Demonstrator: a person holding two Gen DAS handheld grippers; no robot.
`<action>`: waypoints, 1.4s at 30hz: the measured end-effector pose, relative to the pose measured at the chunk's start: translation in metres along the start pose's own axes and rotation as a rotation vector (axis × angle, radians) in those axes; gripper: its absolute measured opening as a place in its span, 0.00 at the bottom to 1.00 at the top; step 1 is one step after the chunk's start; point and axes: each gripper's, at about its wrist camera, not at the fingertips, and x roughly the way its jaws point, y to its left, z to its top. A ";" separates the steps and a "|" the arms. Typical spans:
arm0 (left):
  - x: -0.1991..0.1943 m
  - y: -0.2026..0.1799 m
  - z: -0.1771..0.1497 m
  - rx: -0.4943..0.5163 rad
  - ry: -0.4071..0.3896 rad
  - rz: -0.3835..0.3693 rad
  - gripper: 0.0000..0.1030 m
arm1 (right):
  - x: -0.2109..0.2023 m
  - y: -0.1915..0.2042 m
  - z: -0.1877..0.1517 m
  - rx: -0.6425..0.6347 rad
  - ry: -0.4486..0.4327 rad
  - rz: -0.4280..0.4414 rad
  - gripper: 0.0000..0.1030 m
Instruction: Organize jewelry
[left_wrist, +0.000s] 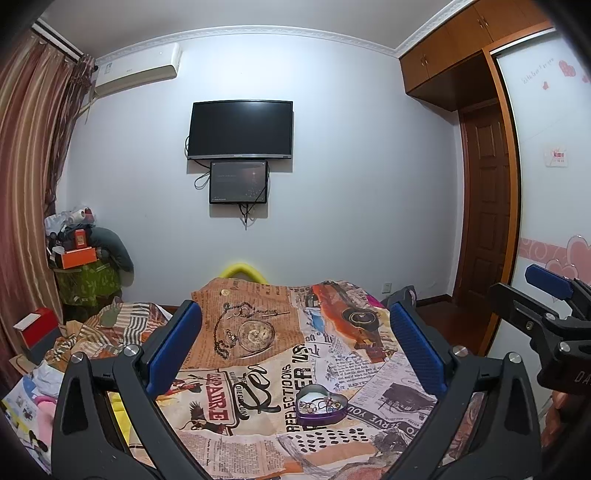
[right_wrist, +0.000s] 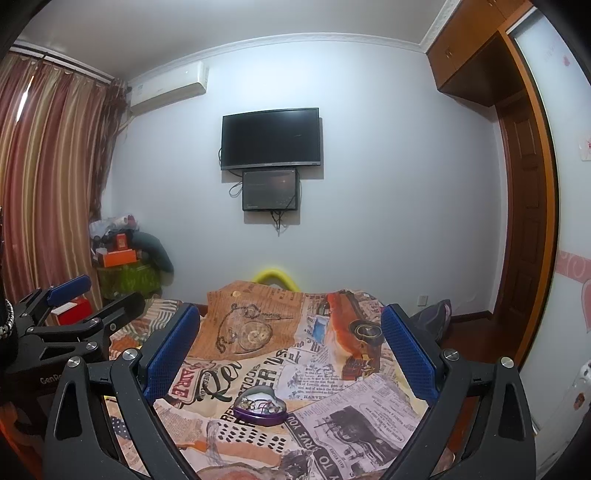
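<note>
The heart-shaped purple tin (left_wrist: 320, 404) of tangled jewelry (left_wrist: 319, 404) sits on the bed's newspaper-print cover (left_wrist: 258, 435), its point toward the cameras. Both tongs hover above the cover, spread wide and holding nothing. The left tongs (left_wrist: 295, 347) have the tin below and slightly right of centre; the right tongs (right_wrist: 291, 350) see it below and slightly left. The 2 seem about equally near, so either could drop forward and down onto it.

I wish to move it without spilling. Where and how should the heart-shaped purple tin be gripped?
Probably come from above and pinch the heart-shaped purple tin across its two side walls. It sits flat and open-topped on the bedspread, so a level grip should keep the jewelry inside.
</note>
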 end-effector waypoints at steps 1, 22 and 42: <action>0.000 0.000 0.000 -0.002 0.001 -0.001 0.99 | 0.000 0.000 0.000 0.000 0.000 0.000 0.95; 0.004 0.002 -0.001 -0.024 0.024 -0.008 0.99 | 0.001 0.002 0.000 0.000 0.013 0.000 0.95; 0.004 0.003 -0.001 -0.028 0.039 -0.043 0.99 | 0.001 0.003 0.000 0.002 0.015 -0.003 0.95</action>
